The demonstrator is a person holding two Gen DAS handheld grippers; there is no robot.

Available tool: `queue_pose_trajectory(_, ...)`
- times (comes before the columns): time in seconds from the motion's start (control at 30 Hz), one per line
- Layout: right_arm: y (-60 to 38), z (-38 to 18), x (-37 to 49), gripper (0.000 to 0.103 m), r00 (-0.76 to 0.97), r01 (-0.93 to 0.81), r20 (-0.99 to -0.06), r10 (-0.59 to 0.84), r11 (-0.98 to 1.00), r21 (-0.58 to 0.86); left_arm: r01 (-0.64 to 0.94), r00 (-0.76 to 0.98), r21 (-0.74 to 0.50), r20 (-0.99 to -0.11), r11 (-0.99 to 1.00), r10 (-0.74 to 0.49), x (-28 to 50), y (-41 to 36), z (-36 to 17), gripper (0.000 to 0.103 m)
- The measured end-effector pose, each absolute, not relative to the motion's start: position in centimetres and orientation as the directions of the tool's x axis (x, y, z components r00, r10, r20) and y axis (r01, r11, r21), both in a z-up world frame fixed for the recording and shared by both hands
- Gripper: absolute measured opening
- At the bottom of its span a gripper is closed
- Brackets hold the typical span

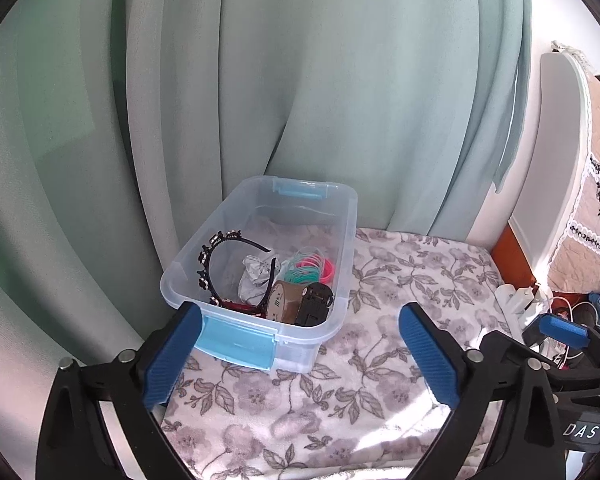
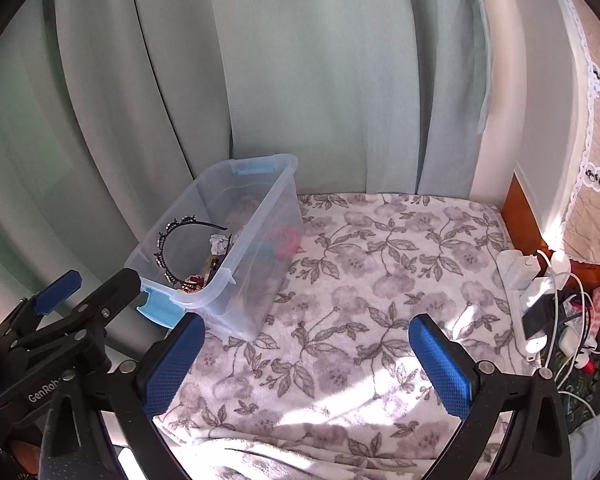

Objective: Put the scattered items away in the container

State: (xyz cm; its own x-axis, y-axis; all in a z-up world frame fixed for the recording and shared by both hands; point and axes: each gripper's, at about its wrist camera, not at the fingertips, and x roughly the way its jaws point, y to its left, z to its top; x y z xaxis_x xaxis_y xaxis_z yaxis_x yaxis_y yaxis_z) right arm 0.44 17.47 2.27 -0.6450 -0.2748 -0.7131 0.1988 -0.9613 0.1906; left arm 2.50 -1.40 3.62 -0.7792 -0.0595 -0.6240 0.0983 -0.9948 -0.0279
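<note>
Container (image 1: 342, 240) sits at the bed's (image 1: 380, 320) far-left corner by the curtain (image 1: 300, 80), long axis running near-to-far, blue latches on the short ends. Thin clear plastic, light but flexy: grip under the rim. Inside: headband (image 1: 220, 248) (springy, snags), tape roll (image 1: 286, 300), coil bands (image 1: 312, 268). Left claw (image 1: 296, 360) and right claw (image 2: 304, 364) both wide, empty.

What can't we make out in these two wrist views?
- Left wrist: red item in the clear bin, mostly hidden by headband and tape roll; identity unclear.
- Right wrist: coloured hair ties only a blur through the bin's frosted wall.
- Both: near edge of floral blanket cut off by the frame and the gripper bodies; any leftover items there unseen.
</note>
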Motion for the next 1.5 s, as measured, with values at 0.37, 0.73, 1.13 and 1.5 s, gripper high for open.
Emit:
queue_pose_trajectory(0.37,16.7,1.7,1.4,0.103,-0.645,0.171,-0.730,-0.227,-0.973,0.152,0.092,-0.762,-0.036,-0.645,-0.995,-0.047,2.8,-1.9,3.2,0.102)
queue_pose_trajectory(0.73,15.5,2.3,2.2,0.103,-0.656,0.147,-0.735,-0.170,-0.984,0.097,0.090,-0.735,-0.027,-0.676,-0.996,-0.048,3.4,-2.9,2.9,0.102)
queue_pose_trajectory(1.13,15.2,3.1,2.5,0.103,-0.655,0.144,-0.738,-0.162,-0.986,0.089,0.090,-0.718,0.034,-0.691,-0.995,-0.089,3.7,-2.9,3.5,0.102)
queue_pose_trajectory(1.5,14.7,4.6,3.3,0.103,-0.679,0.125,-0.721,-0.138,-0.990,0.072,0.071,-0.727,-0.003,-0.685,-0.997,-0.050,4.0,-3.7,4.2,0.102)
